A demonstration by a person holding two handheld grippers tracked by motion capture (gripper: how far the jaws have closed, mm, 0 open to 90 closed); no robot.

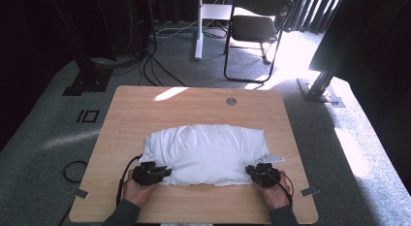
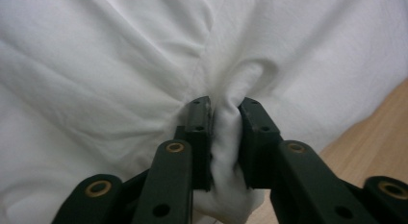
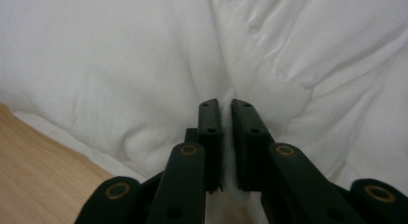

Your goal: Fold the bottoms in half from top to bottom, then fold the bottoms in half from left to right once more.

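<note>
A white cloth (image 1: 206,148), bunched and wrinkled, lies across the middle of the wooden table (image 1: 194,102). My left gripper (image 1: 162,171) sits at the cloth's near left corner. In the left gripper view its jaws pinch a thick fold of white cloth (image 2: 226,137). My right gripper (image 1: 252,171) is at the near right corner. Its jaws stand almost together in the right gripper view, with a thin fold of the cloth (image 3: 227,137) squeezed between them. Both grippers (image 2: 225,108) (image 3: 226,108) rest low at the table surface.
A small round grommet (image 1: 231,101) is set in the table's far side. A folding chair (image 1: 257,27) and a white stand leg (image 1: 198,27) are on the carpet beyond the table. Cables (image 1: 155,66) trail over the floor at the far left.
</note>
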